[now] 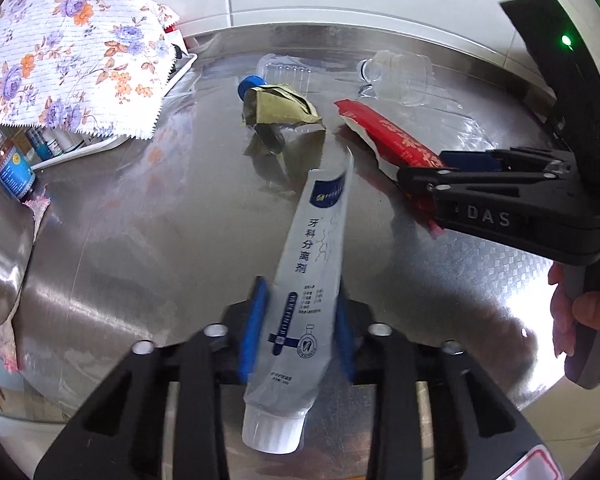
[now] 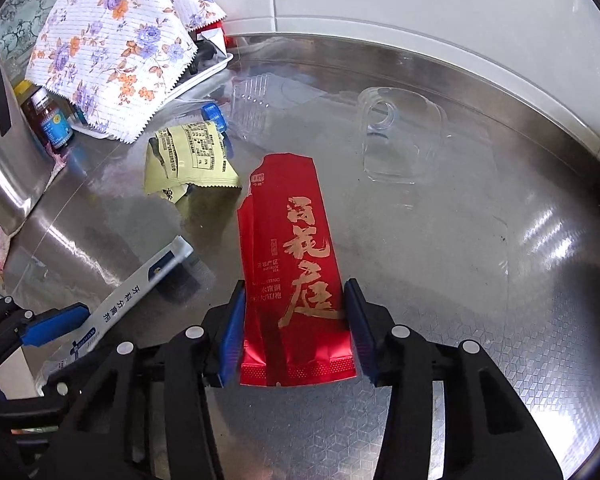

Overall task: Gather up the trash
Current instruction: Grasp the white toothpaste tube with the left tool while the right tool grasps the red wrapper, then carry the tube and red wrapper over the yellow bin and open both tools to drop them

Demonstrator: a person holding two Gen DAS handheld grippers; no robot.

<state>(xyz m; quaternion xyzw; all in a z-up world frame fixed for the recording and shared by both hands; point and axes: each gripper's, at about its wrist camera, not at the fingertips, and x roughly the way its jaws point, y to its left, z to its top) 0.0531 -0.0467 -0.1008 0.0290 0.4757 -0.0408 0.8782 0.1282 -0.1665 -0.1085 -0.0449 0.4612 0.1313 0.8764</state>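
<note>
1. We work over a steel tabletop (image 2: 480, 300), shiny, its near part embossed in a cube pattern.
2. A floral cloth (image 1: 68, 48) drapes over a tray of bottles at the far left.
3. Our left tool (image 1: 298, 332) grips a white tube (image 1: 300, 280), soft plastic, across its middle; its long axis runs straight ahead along the fingers, cap toward us.
4. Our right tool (image 2: 294, 328) has its blue pads at both edges of a red foil pouch (image 2: 292, 248), flat and crinkly, long axis also ahead. We judge it gripped, though contact looks light.
5. Loose trash lies beyond both tools: a crumpled green wrapper (image 2: 192, 160), nearer the left tool, and a clear bottle (image 2: 400, 132), nearer the right.
6. Smallest is a blue cap (image 2: 214, 114), just behind the wrapper.
</note>
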